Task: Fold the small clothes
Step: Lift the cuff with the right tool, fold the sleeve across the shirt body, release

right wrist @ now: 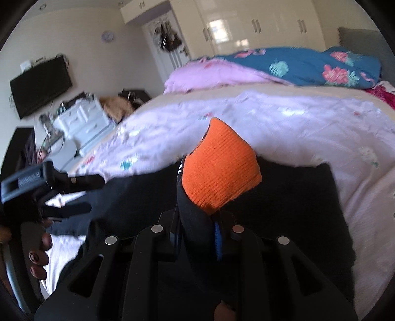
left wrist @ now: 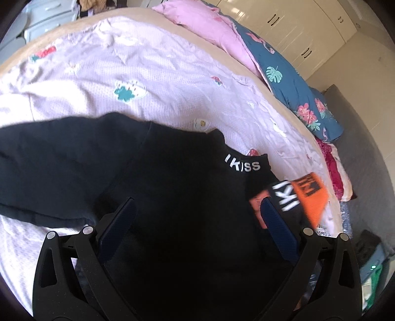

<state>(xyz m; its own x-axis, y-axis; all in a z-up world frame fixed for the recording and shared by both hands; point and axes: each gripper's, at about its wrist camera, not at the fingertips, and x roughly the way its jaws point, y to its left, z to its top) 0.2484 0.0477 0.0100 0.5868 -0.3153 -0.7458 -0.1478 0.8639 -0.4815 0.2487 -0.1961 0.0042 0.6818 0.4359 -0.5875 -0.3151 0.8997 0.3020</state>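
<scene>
A black top (left wrist: 172,185) with white "IKISS" lettering on its collar (left wrist: 243,165) lies spread on the pale pink bed cover (left wrist: 148,74). My left gripper (left wrist: 198,222) hovers open just above the top's body, with a wide gap between its blue pads and nothing gripped. In the right wrist view my right gripper (right wrist: 197,219) is shut on the top's black sleeve, whose orange cuff (right wrist: 222,170) sticks up past the fingers. That cuff (left wrist: 311,197) also shows blurred at the right of the left wrist view. The left gripper (right wrist: 84,193) appears at the left, over the top (right wrist: 296,197).
A pink quilt (left wrist: 209,22) and a blue floral quilt (left wrist: 291,81) are bunched along the bed's far side. Cream wardrobes (left wrist: 296,29) stand behind. White drawers (right wrist: 84,123) and a wall TV (right wrist: 39,86) are beyond the bed's end. A person's hand (right wrist: 39,254) holds the left gripper.
</scene>
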